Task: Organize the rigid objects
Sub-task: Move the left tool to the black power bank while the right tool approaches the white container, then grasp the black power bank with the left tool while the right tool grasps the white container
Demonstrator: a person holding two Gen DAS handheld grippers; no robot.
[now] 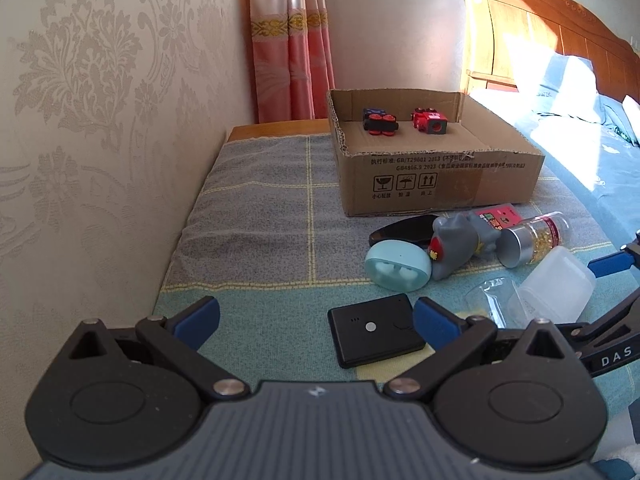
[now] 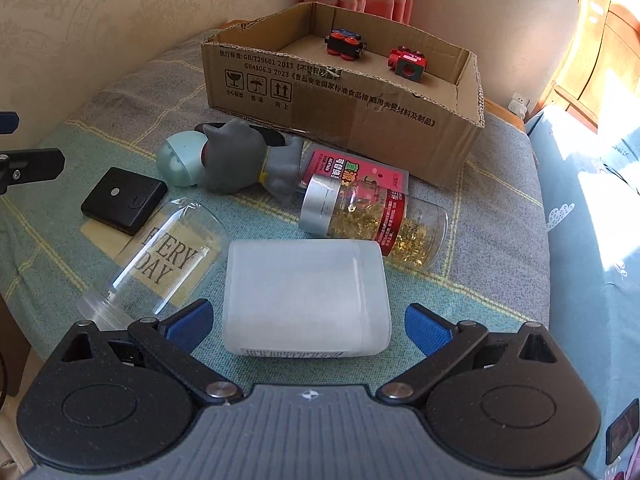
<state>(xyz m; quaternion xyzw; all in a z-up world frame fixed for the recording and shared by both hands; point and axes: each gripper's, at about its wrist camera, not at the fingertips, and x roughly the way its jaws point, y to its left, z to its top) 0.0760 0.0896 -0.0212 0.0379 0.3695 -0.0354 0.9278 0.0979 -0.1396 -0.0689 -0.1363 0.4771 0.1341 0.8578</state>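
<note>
Damask wallpaper (image 1: 80,120) ran along my left. Pink curtains (image 1: 292,40) hung ahead. Sun fell on the wooden headboard (image 1: 560,40) and blue bedding (image 2: 592,216) to my right.

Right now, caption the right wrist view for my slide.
Open right gripper straddles frosted white plastic box; brown cardboard box behind.

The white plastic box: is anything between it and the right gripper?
No. The right gripper is open, and the white plastic box lies straight ahead between its fingers. The clear glass lies off to the left, not in between.
</note>
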